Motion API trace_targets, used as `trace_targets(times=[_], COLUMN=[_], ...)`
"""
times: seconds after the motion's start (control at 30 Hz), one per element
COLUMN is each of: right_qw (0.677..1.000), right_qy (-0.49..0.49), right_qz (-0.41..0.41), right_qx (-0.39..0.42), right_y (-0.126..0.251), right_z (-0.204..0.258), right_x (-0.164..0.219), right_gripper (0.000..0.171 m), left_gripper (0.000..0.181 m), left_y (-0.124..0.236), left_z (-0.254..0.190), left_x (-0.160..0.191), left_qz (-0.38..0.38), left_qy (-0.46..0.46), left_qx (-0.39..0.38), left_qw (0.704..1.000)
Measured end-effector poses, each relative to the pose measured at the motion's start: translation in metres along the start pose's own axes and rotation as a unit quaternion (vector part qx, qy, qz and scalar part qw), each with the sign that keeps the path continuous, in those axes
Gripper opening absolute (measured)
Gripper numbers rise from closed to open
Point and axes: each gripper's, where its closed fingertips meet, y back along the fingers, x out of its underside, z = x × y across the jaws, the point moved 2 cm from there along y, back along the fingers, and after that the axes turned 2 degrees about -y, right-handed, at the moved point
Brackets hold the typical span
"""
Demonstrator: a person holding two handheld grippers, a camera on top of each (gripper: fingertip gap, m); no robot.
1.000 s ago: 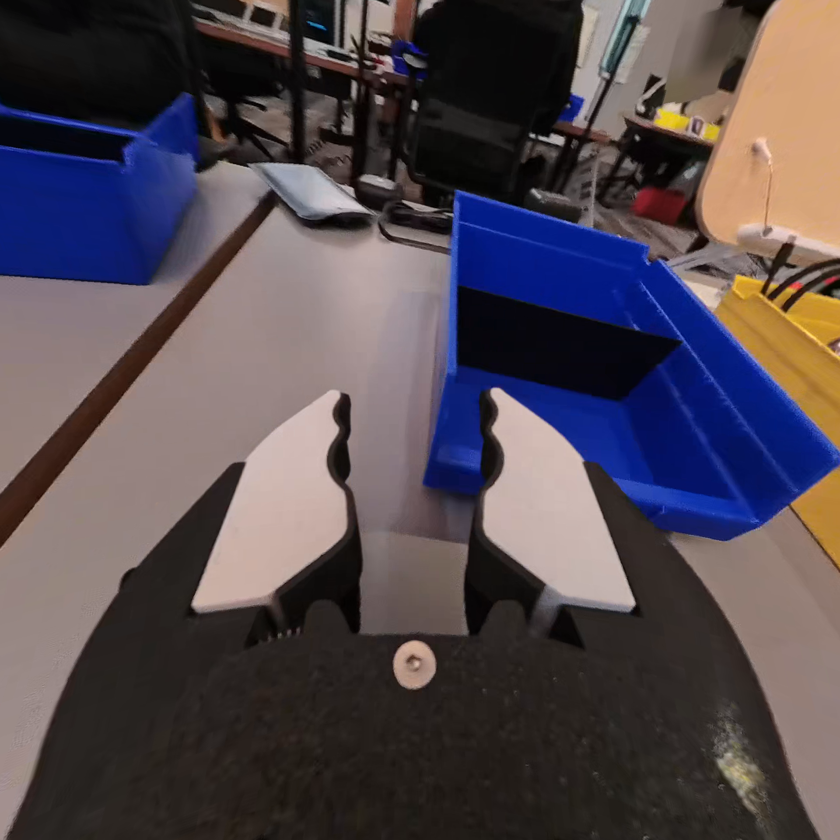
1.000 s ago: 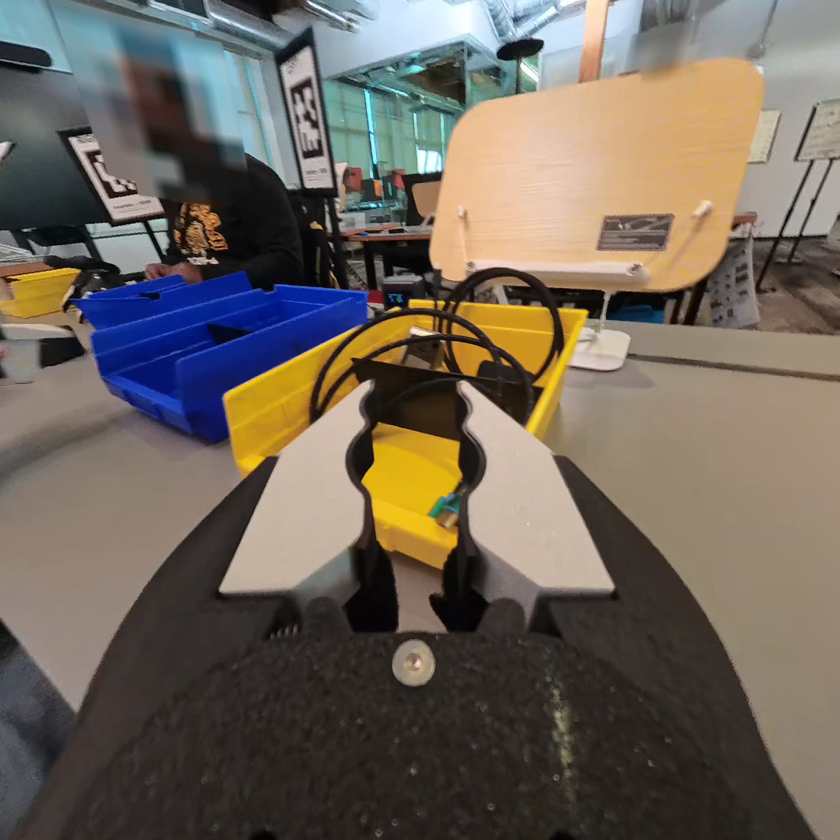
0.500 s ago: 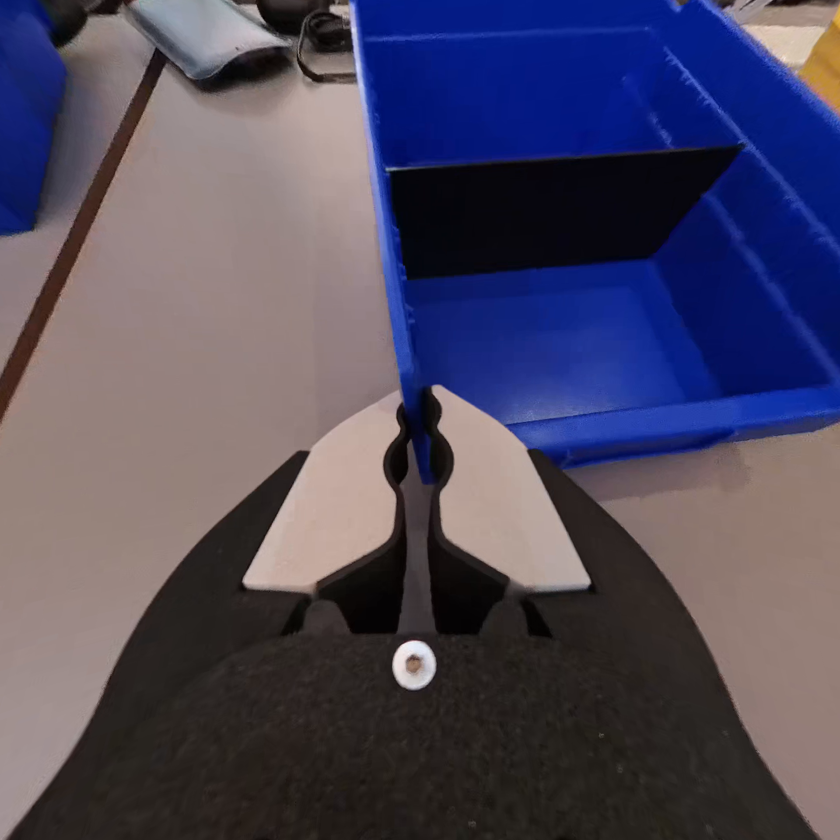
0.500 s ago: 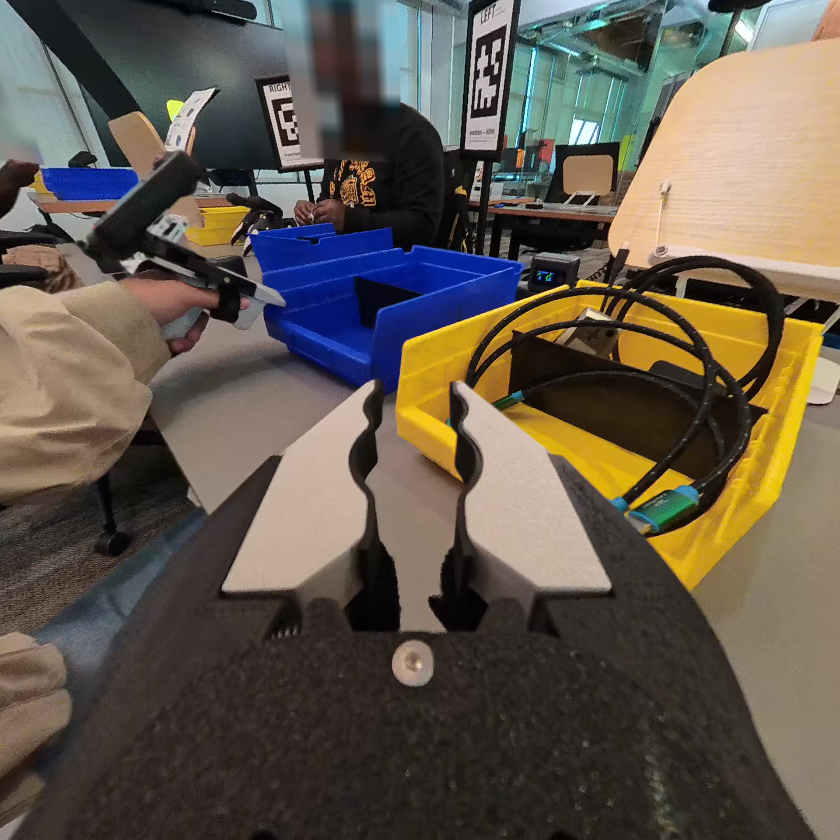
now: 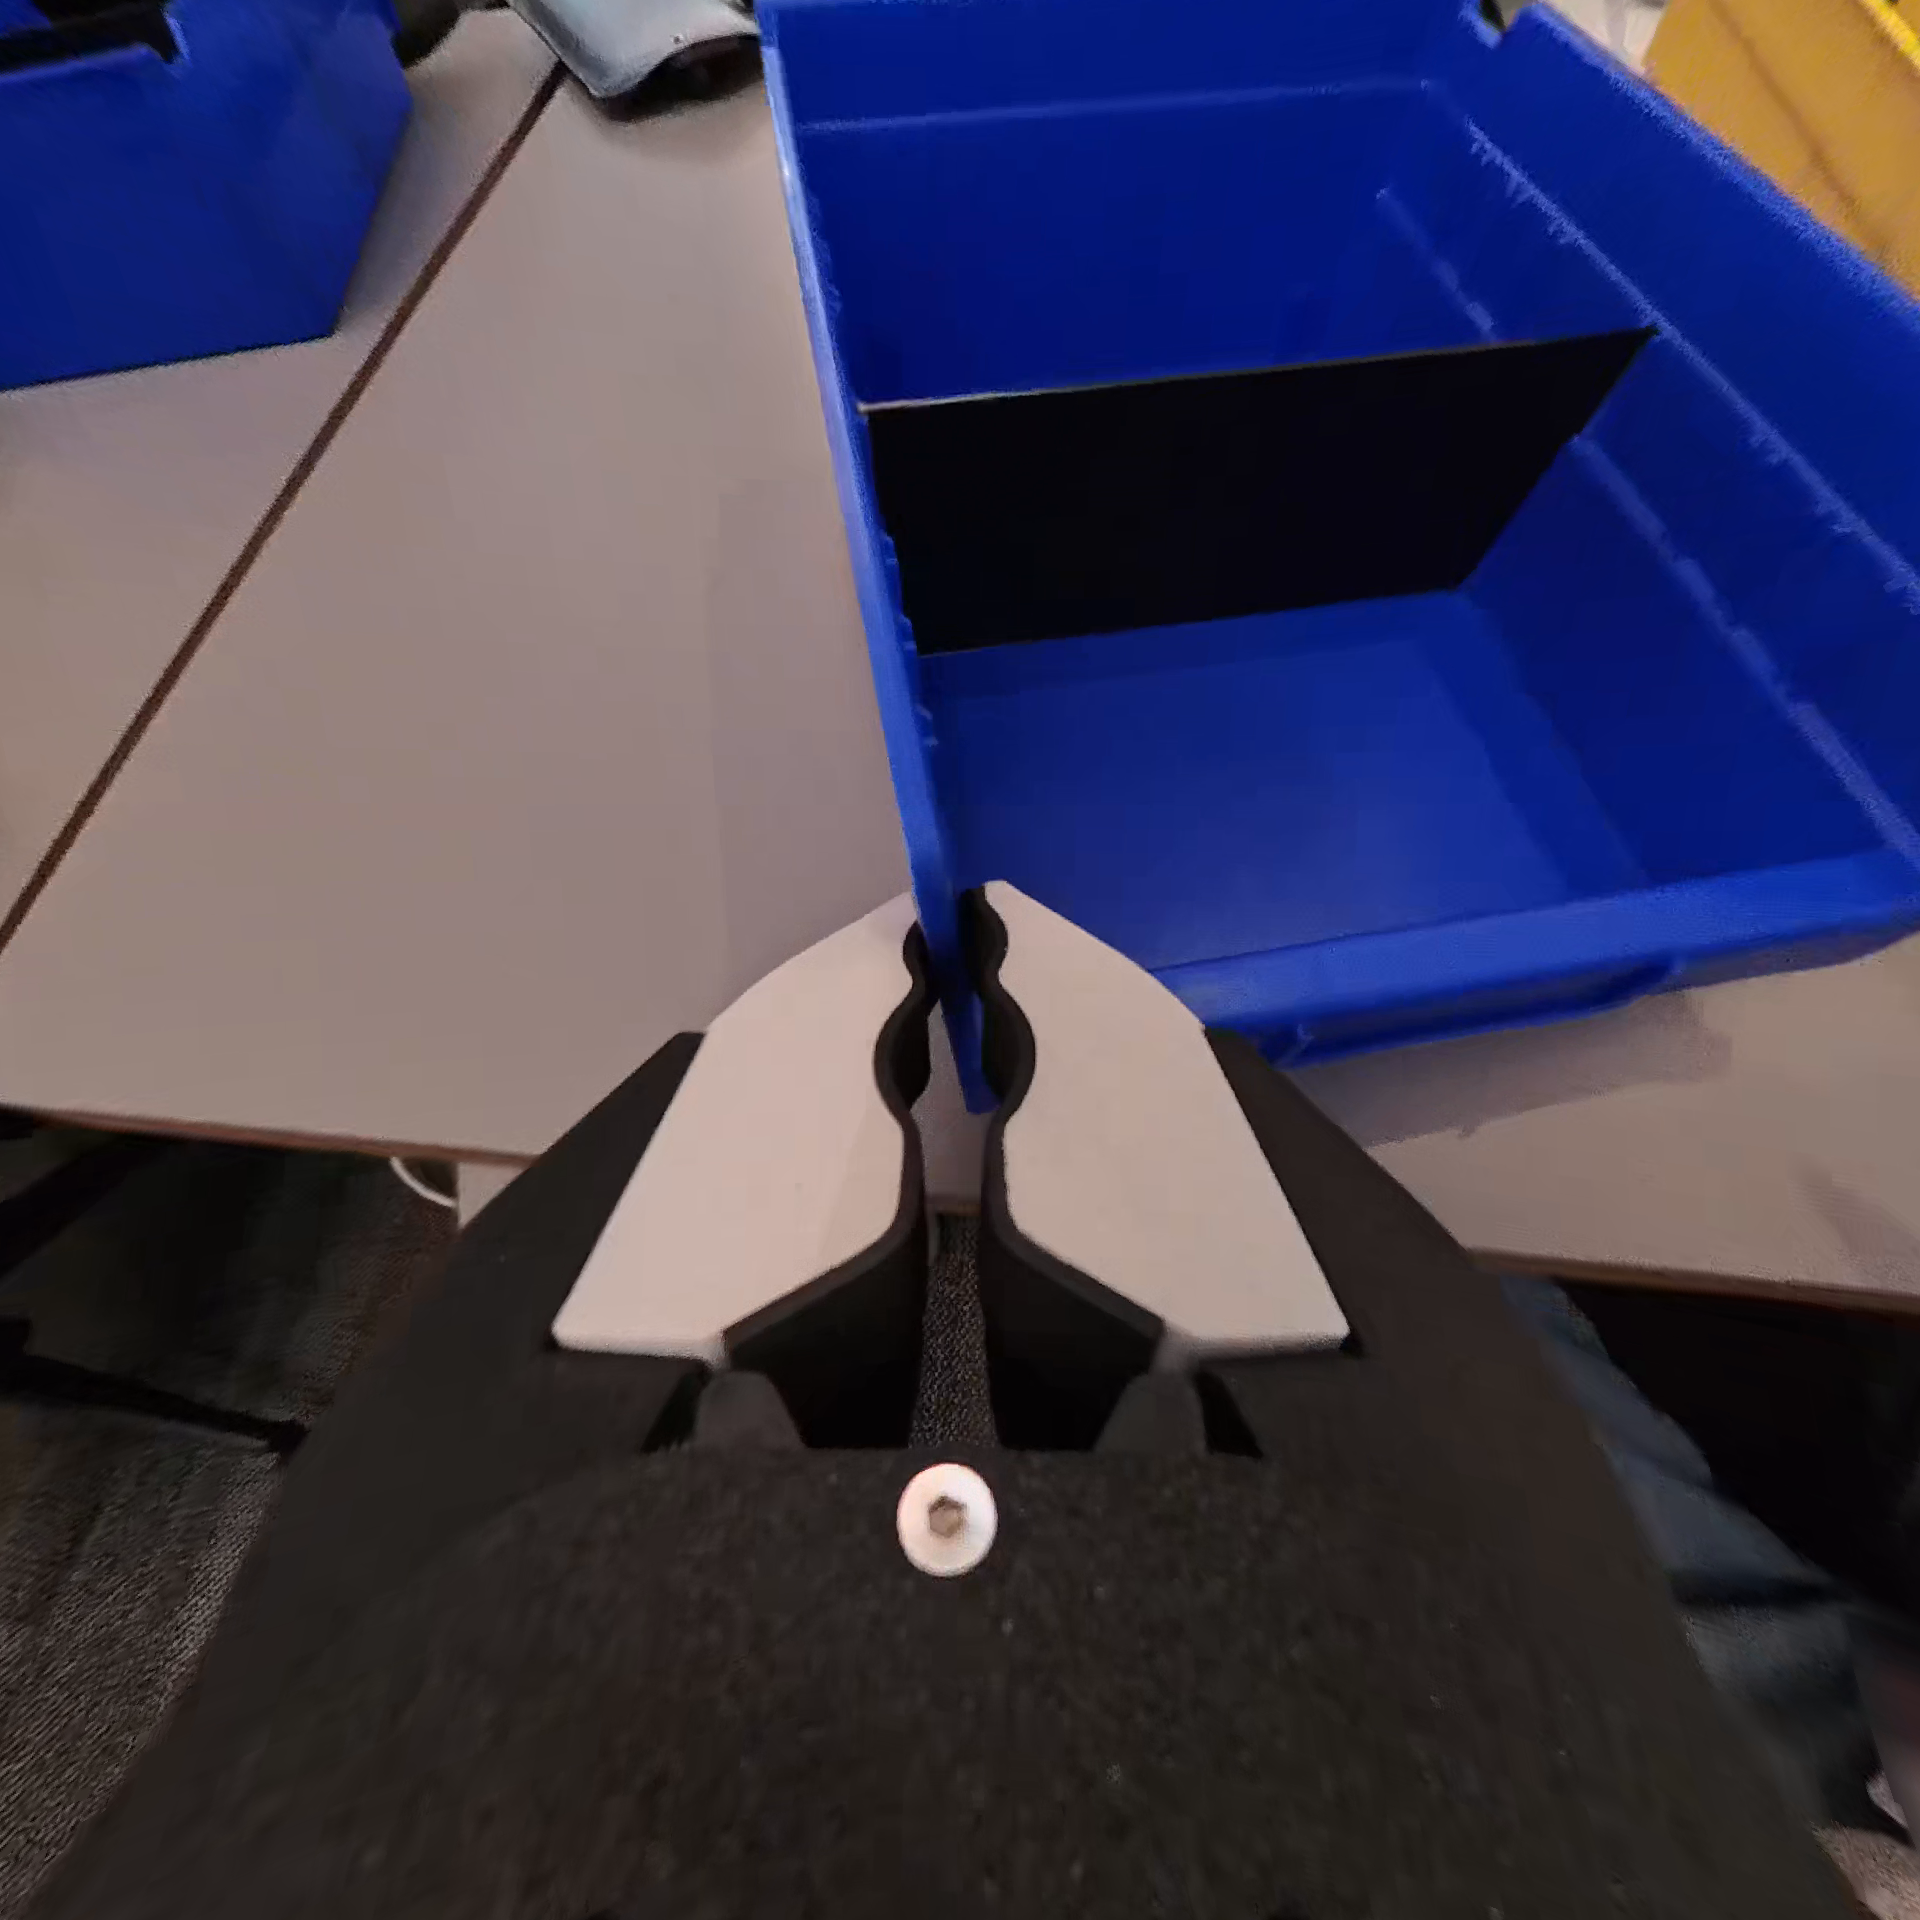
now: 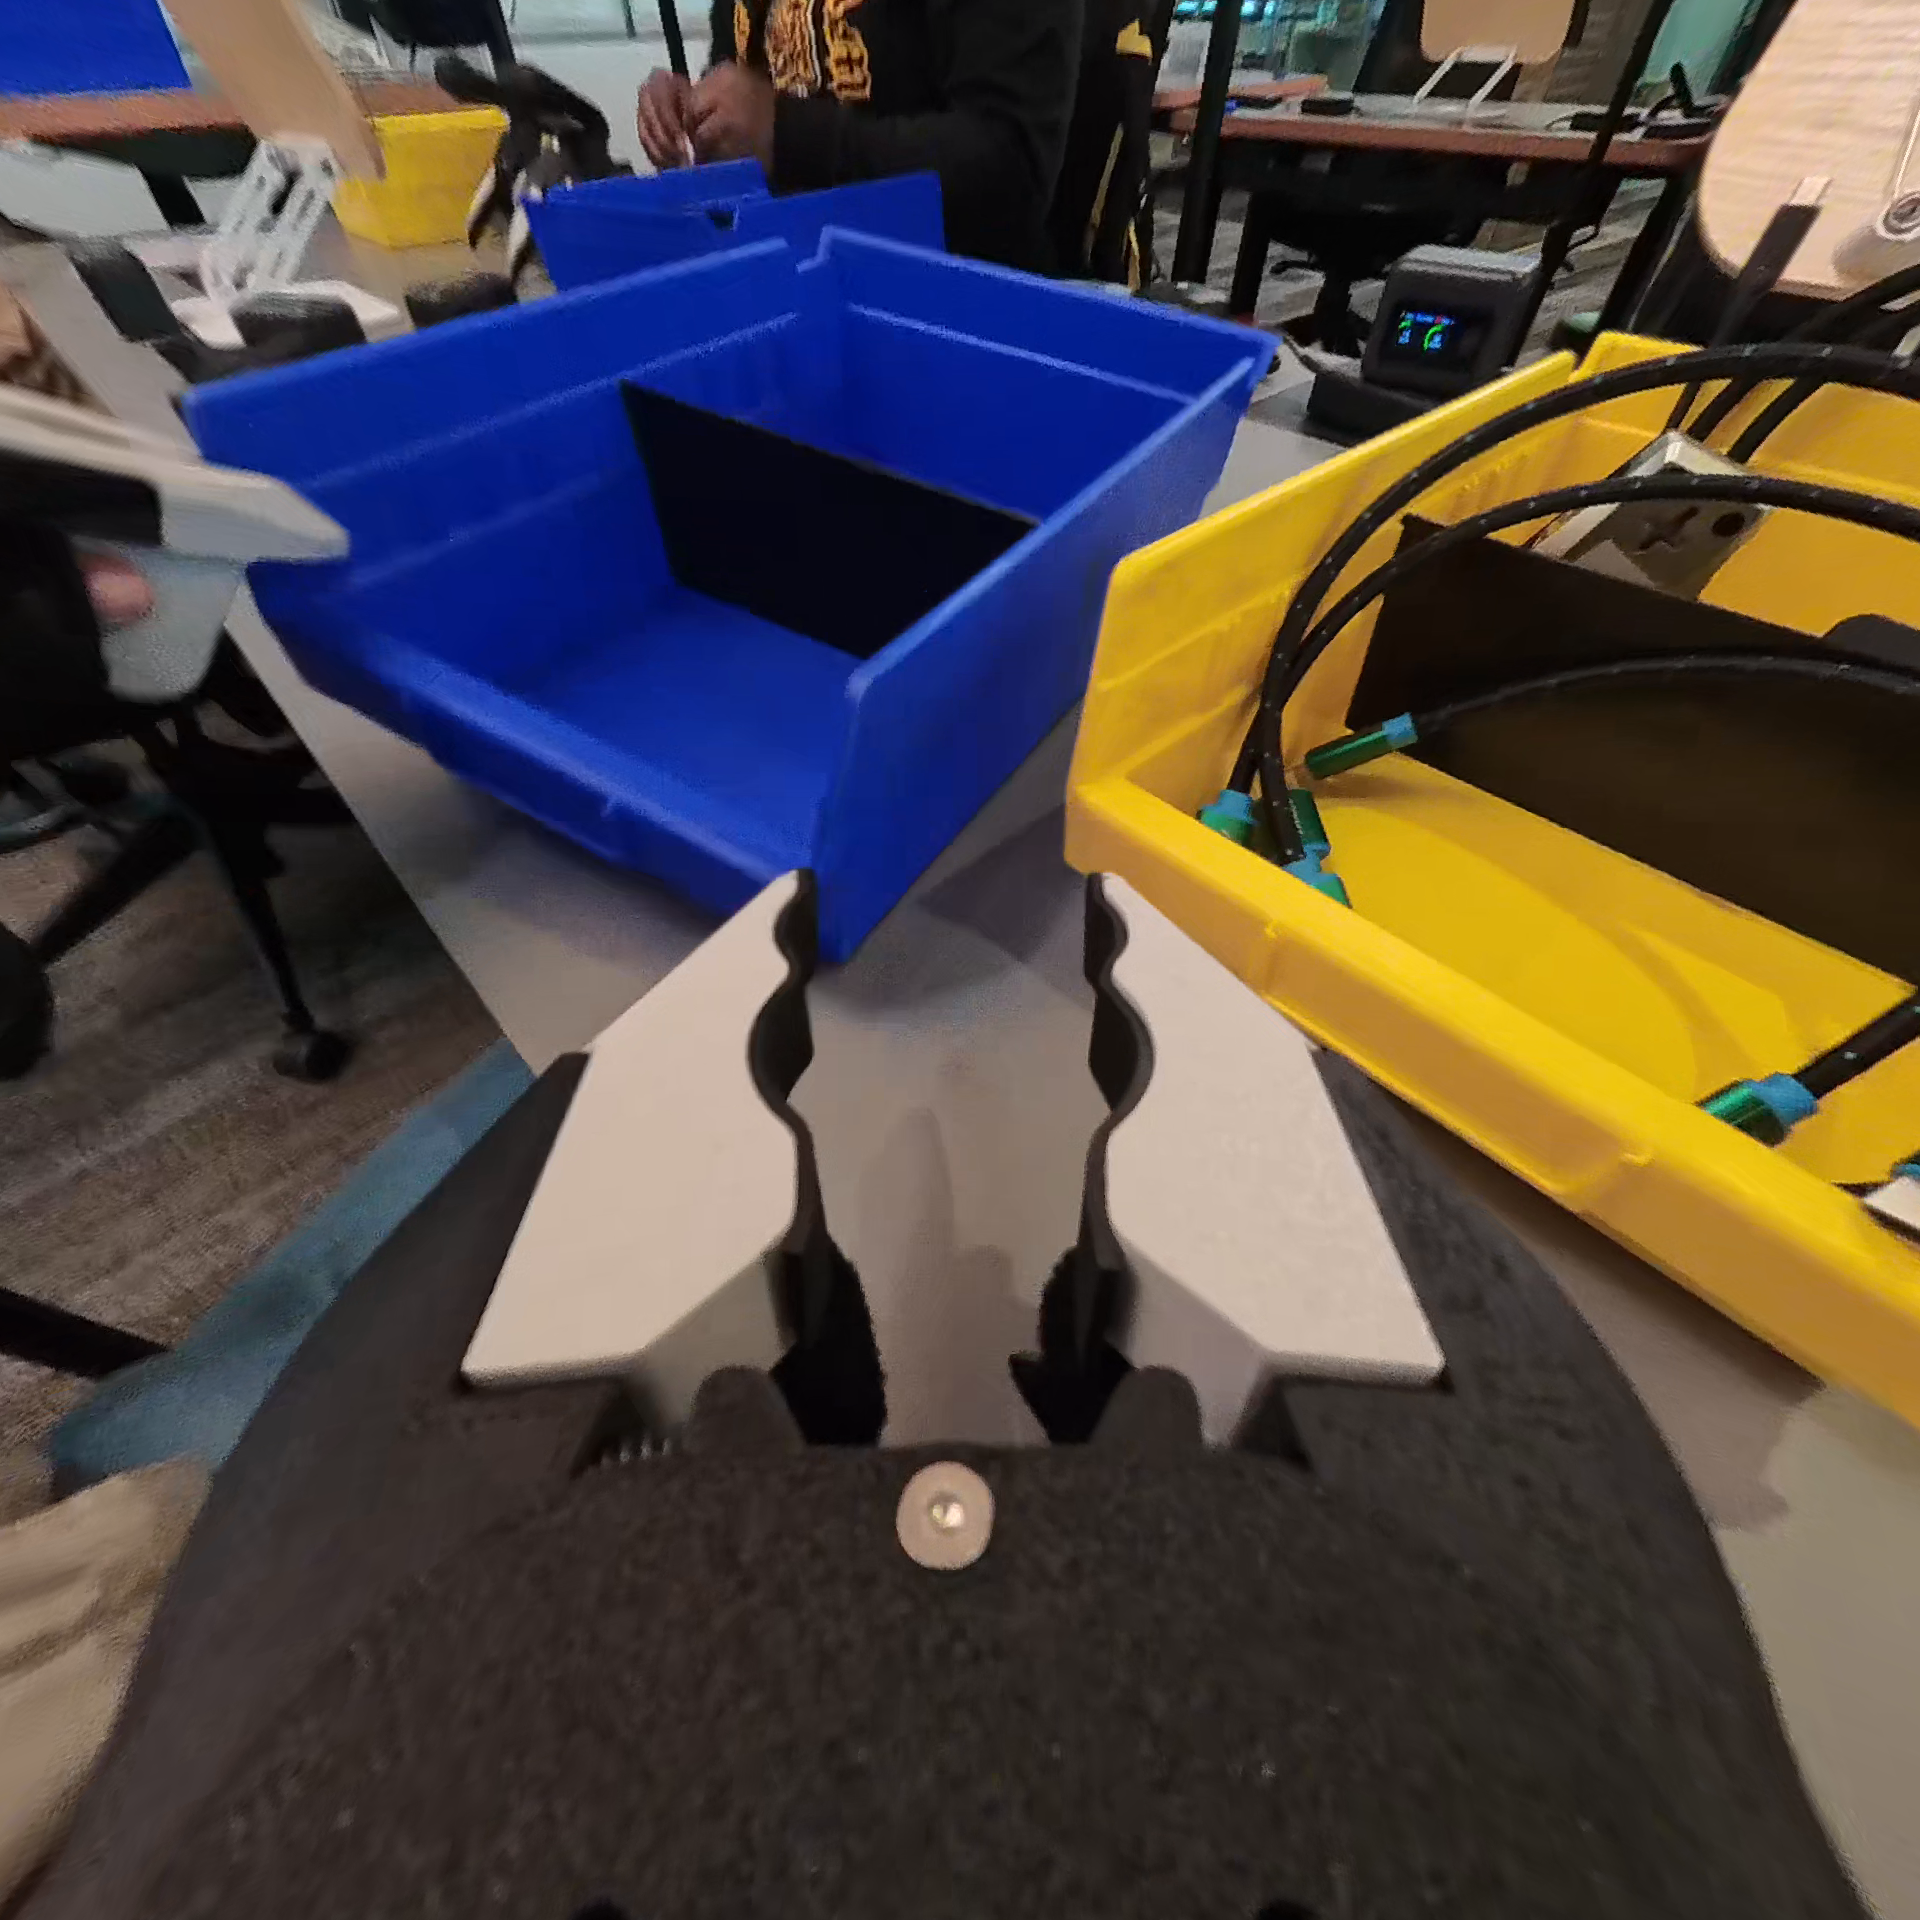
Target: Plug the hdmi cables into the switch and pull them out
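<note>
The left gripper is clamped on the near left corner wall of the blue plastic storage bin, with one finger on each side of the wall and only the wall's thickness between them. This bin sits on the grey table near its front edge and is split by an upright black divider panel; both compartments show bare blue floor. The right gripper hangs above the table's front edge with its jaws spread apart and nothing between them, pointing at the gap between the blue bin and the yellow plastic storage bin that stands just beside it on the right. The HDMI cables, black and braided with green-and-teal connector ends, lie coiled inside the yellow bin, looping over its own black divider. The switch, a small silver metal box, lies in the far compartment of the yellow bin behind that divider, partly hidden by the cables. A second blue bin stands on the neighbouring table at the far left of the left wrist view. A person in dark clothing stands beyond the bins.
</note>
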Motion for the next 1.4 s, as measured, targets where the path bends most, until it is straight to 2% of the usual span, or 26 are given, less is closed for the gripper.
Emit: trace_targets(times=[0.1,0.17,0.2,0.3,0.37,0.43,0.53,0.73,0.9,1.03,1.2,1.3,1.4], right_qw=[0.998,0.998,0.999,0.994,0.992,0.989,0.988,0.982,0.966,0.946,0.910,0.895,0.890], right_qy=[-0.051,-0.044,-0.035,-0.016,-0.030,-0.003,0.003,0.016,0.019,0.004,-0.011,-0.049,-0.075], right_qz=[-0.013,-0.020,-0.024,-0.027,-0.012,-0.030,-0.064,-0.128,-0.188,-0.220,-0.247,-0.240,-0.186], right_qx=[-0.031,-0.039,-0.014,0.102,0.122,0.142,0.142,0.140,0.178,0.239,0.333,0.371,0.410], right_y=[-0.009,-0.016,-0.019,-0.024,-0.025,-0.023,-0.009,0.020,0.061,0.108,0.188,0.235,0.267], right_z=[0.019,0.032,0.031,0.008,-0.002,-0.009,-0.007,-0.006,-0.041,-0.098,-0.190,-0.249,-0.311], right_x=[-0.010,-0.017,-0.019,-0.022,-0.023,-0.033,-0.051,-0.094,-0.144,-0.175,-0.193,-0.178,-0.134], right_gripper=[0.051,0.049,0.047,0.025,0.014,0.004,0.003,0.003,0.003,0.003,0.003,0.002,0.002], left_gripper=[0.003,0.003,0.003,0.004,0.005,0.006,0.007,0.007,0.008,0.007,0.008,0.008,0.007], left_y=[0.021,0.031,0.034,0.041,0.044,0.049,0.064,0.092,0.097,0.092,0.074,0.056,0.028], left_z=[-0.009,-0.017,-0.022,-0.035,-0.044,-0.054,-0.062,-0.066,-0.098,-0.152,-0.261,-0.339,-0.415], left_x=[0.008,0.013,0.015,0.020,0.022,0.022,0.017,-0.021,-0.086,-0.150,-0.210,-0.222,-0.207], left_qz=[-0.009,-0.013,-0.015,-0.020,-0.029,-0.046,-0.088,-0.195,-0.273,-0.337,-0.367,-0.350,-0.315], left_qy=[-0.001,-0.005,-0.008,-0.014,-0.023,-0.025,-0.036,-0.070,-0.103,-0.131,-0.159,-0.139,-0.134], left_qx=[-0.004,0.000,0.001,0.003,0.001,0.003,-0.015,-0.050,-0.015,0.037,0.137,0.206,0.238], left_qw=[1.000,1.000,1.000,1.000,0.999,0.999,0.995,0.977,0.956,0.932,0.906,0.903,0.909])
